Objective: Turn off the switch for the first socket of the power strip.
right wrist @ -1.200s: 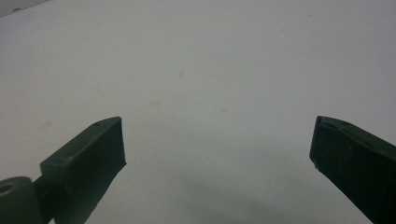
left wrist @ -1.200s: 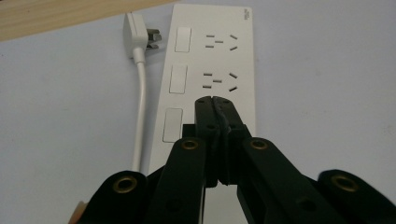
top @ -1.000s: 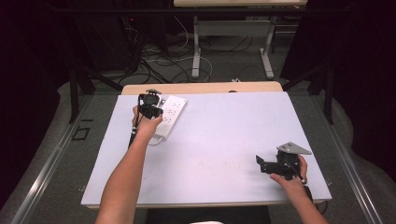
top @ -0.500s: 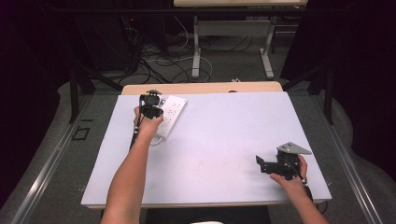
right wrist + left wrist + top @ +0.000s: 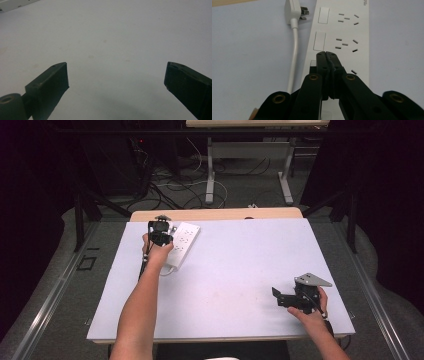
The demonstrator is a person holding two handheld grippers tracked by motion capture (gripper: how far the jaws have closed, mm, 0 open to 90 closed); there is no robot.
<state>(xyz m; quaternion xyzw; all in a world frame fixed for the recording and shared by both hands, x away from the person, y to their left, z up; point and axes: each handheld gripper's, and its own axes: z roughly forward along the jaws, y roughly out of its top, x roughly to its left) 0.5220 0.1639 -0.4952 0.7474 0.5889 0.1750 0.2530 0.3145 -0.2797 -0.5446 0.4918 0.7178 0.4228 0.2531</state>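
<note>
The left gripper [image 5: 327, 53], jaws pressed together and empty, has its tips over the white power strip [image 5: 342, 32] (whether touching cannot be told), beside a rocker switch [image 5: 319, 41]. The strip's plug [image 5: 293, 11] lies alongside. The right gripper [image 5: 278, 296] rests spread on the table [image 5: 235, 270], well apart.
</note>
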